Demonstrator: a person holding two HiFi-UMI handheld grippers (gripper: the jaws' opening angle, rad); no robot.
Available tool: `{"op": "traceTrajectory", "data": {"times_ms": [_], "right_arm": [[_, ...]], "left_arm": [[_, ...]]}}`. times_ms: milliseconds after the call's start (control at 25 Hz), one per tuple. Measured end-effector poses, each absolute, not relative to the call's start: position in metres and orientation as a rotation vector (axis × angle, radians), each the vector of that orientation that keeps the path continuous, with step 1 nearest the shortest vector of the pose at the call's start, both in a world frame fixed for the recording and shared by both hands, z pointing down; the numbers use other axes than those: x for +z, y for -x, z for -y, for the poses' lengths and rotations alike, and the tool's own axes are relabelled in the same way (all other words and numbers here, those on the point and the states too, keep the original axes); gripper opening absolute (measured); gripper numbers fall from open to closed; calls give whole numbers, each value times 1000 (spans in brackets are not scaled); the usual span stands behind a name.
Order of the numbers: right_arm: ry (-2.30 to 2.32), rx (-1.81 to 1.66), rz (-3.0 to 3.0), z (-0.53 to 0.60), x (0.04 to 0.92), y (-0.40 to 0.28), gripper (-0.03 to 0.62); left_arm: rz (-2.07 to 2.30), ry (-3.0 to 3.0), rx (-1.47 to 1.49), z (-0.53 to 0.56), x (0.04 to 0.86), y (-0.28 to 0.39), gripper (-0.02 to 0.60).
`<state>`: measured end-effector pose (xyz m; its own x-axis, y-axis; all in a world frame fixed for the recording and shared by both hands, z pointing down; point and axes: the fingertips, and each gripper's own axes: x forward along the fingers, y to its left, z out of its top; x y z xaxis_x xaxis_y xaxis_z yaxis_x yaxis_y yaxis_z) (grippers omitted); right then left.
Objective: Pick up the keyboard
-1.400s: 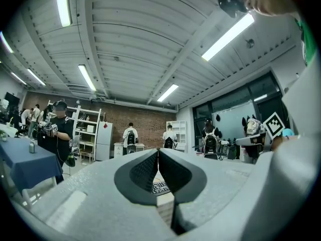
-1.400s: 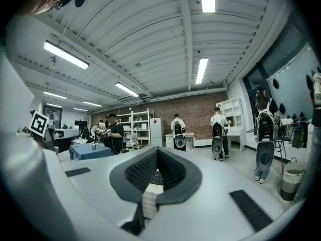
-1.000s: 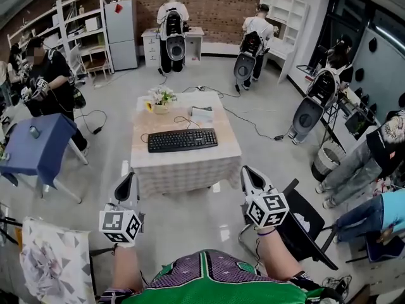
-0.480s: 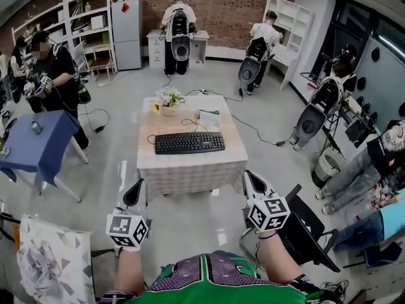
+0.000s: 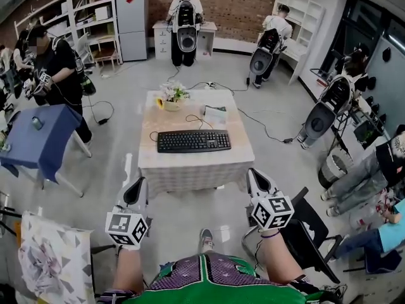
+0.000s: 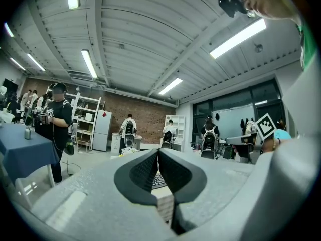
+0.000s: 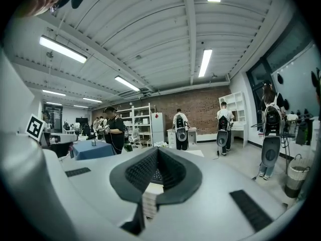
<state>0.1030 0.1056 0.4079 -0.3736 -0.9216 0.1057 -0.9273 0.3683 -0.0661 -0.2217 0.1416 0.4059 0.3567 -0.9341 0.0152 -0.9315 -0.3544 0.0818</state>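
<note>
A black keyboard point(image 5: 193, 141) lies across the middle of a low table point(image 5: 240, 160) with a pale patterned cloth, ahead of me in the head view. My left gripper point(image 5: 135, 189) is held short of the table's near left corner, jaws shut and empty. My right gripper point(image 5: 256, 180) hangs off the near right corner, also shut and empty. In the left gripper view the shut gripper point(image 6: 158, 152) points level at the table, and a bit of the keyboard point(image 6: 159, 181) shows between the pads. The right gripper view shows the same through its shut gripper point(image 7: 157, 151).
A flower pot point(image 5: 171, 97), a cable and a white paper point(image 5: 216, 115) sit on the table's far half. A black chair point(image 5: 310, 233) stands close on my right, a blue table point(image 5: 38, 141) on the left. Several people stand farther off, along the room's edges.
The table and keyboard have drawn nearer and shifted right in the head view. Both grippers have advanced toward the table's near edge, still shut.
</note>
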Motion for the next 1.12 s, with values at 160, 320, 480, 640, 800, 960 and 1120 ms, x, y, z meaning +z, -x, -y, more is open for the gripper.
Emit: {"op": "traceTrajectory", "data": {"times_ms": [160,320,480,640,800,960,1120], "right_arm": [[-1714,202,2586,-62,408,-110,2],[-1663,188,2636,-17,401,-113,2],[-1618,211,2664,23,402,-128,2],[-1612,236,2681,58,406,-147,2],[-1578,272,2697,80,412,-160,2],[-1580,311,2694,103,421,-171,2],[-1575,349,2682,127,432,-170,2]], "left_arm": [[1760,-2510,-39,-104,404,214,18],[1785,-2505,-26,-60,398,199,18],[1797,-2503,-12,-20,393,178,18],[1811,-2499,9,16,395,160,18],[1833,-2488,30,44,394,146,19],[1823,-2483,57,68,398,135,18],[1818,-2476,129,92,408,136,18]]}}
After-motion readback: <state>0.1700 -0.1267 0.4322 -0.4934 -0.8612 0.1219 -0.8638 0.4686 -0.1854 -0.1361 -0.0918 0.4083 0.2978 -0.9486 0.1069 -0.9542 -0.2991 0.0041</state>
